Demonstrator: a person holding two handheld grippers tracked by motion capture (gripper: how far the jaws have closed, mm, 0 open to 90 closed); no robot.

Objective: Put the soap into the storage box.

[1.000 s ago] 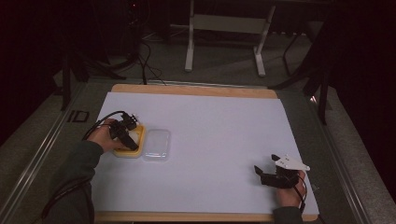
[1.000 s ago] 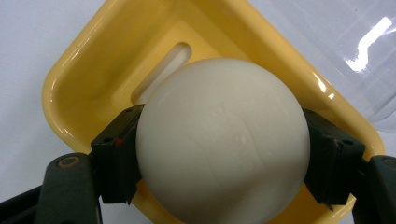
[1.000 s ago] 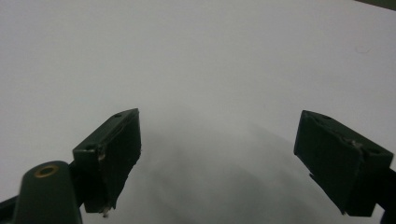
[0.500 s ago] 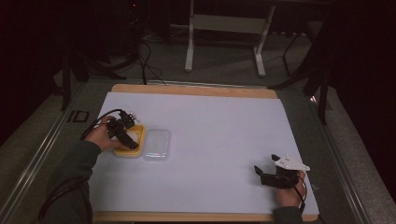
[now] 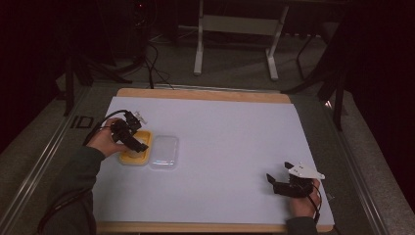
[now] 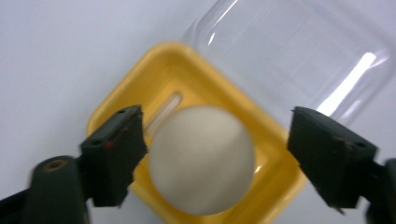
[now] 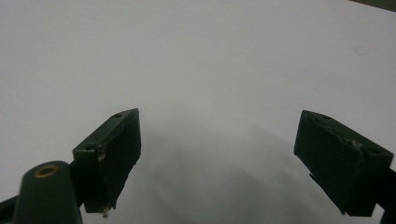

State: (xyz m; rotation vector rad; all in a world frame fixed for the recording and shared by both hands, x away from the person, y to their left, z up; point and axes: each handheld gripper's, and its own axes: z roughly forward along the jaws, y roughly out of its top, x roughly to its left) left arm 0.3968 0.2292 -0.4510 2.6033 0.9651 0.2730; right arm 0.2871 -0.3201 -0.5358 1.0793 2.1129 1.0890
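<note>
Near edge, R side of white desk (image 5: 230,147): right claw (image 5: 272,181) wide apart, holding nothing. Farther, L side: left claw (image 6: 215,158) wide, straddling white ball (image 6: 201,159) w/o gripping, over yellow tray (image 5: 126,157). Clear lid (image 5: 164,152) touching tray's R side.

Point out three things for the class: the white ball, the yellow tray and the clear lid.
white ball (image 6: 201,159), left gripper view, middle of its rounded surface.
yellow tray (image 6: 164,59), left gripper view, its far rim.
clear lid (image 5: 164,152), high view, centre of its flat top.
</note>
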